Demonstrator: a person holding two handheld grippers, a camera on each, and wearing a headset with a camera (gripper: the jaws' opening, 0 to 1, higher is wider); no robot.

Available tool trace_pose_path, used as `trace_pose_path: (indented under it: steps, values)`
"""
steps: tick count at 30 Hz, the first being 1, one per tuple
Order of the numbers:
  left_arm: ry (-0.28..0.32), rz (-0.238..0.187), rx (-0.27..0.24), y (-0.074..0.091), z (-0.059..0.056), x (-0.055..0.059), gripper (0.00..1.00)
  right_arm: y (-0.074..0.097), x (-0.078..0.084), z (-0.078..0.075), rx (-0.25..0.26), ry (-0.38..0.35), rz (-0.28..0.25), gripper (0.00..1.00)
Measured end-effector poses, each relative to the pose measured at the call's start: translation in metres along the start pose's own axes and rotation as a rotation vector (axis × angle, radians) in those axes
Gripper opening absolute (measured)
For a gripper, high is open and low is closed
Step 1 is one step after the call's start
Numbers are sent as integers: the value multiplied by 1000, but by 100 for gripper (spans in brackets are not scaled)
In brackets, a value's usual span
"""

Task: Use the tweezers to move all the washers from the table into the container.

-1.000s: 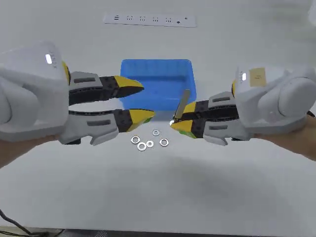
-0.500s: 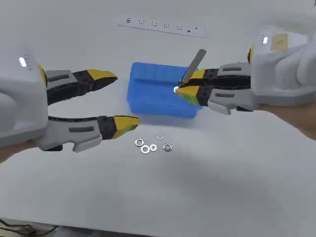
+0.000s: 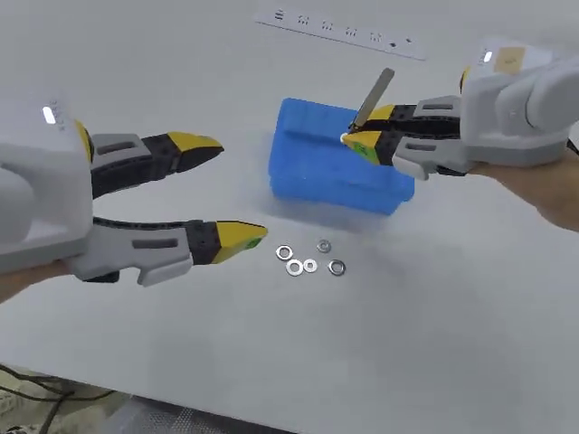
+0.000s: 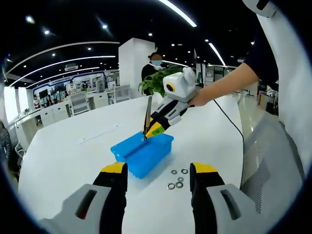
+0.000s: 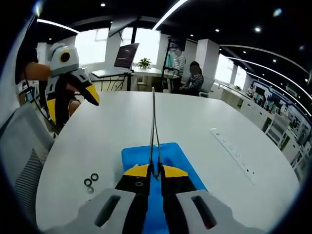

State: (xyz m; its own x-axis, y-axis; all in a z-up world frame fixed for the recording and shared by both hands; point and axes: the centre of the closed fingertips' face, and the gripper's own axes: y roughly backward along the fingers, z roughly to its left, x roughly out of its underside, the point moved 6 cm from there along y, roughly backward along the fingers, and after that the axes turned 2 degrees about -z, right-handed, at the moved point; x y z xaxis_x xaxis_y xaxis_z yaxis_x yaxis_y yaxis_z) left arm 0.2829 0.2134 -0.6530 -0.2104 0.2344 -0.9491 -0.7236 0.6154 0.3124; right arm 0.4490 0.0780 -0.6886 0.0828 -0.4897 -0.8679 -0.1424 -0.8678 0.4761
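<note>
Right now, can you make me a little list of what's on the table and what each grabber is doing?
washers: five, lying close together on the table, in front of the container
container: blue, open on top
tweezers: clamped in the right gripper, held over the container
left gripper: open, holding nothing, near the washers
power strip: at the far side of the table
</note>
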Motion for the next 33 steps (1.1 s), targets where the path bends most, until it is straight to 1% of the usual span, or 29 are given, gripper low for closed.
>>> trace_pose_path:
  steps: [2,5,7,9,12,17,21,24,31,33]
  values:
    - [3,18,-14,1,3,5,56,-9,9,-4,-14,4,3,9]
    - [21,26,-30,3,6,11,57,-18,22,-10,-11,-6,32,9]
    - [30,32,-37,4,6,13,57,-24,30,-10,-23,-38,43,9]
    - [35,44,-36,4,5,17,57,-27,37,-9,-33,-30,65,9]
    - [41,62,-30,2,4,20,57,-28,38,-5,-50,-31,63,9]
    - [45,63,-22,-2,1,20,57,-29,39,-5,-65,-26,54,9]
    - [42,72,-13,-4,1,21,57,-30,42,-3,-78,-21,69,9]
    - [50,61,-19,-3,2,19,57,-30,45,0,-91,-12,80,10]
    - [54,68,-20,-1,1,20,57,-30,44,0,-91,-5,79,10]
    - [55,68,-19,-1,1,20,57,-30,44,-1,-92,-13,76,10]
